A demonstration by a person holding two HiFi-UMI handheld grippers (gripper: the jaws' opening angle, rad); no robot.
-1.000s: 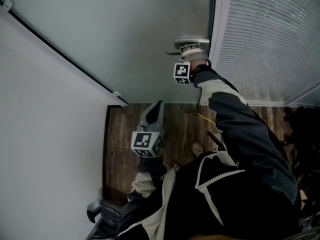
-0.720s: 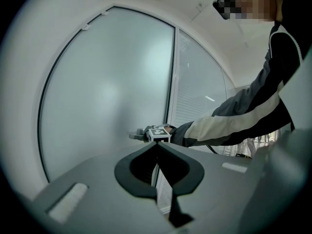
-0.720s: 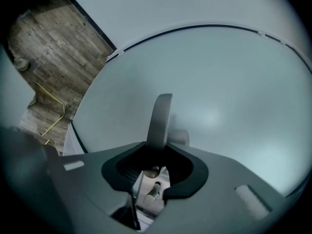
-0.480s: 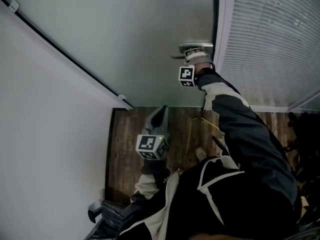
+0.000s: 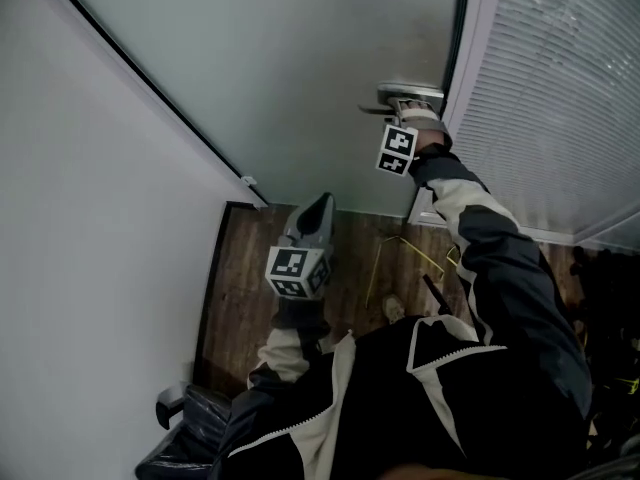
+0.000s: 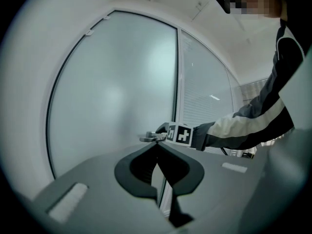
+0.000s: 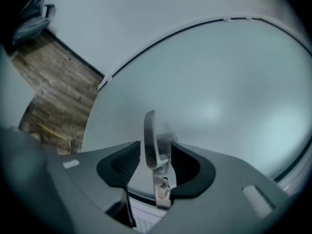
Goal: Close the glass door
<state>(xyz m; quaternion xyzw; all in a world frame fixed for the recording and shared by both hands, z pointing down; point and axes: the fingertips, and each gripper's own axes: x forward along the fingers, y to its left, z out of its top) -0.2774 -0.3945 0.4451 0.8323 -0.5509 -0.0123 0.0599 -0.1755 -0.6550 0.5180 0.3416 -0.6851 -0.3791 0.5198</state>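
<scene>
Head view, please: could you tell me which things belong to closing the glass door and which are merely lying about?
Job: glass door; door handle; right gripper, jaws just opened, handle between them.
Lying about: left gripper, jaws shut, idle; yellow stick and dark bag on the wooden floor; window blinds.

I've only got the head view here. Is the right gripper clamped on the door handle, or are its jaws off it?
Observer: Off it. The right gripper view shows the right gripper has just been opening, and the door handle stands between its jaws with a gap on each side.
Operator: And the left one?
Observer: The left gripper is shut with nothing in it, facing the glass door.
</scene>
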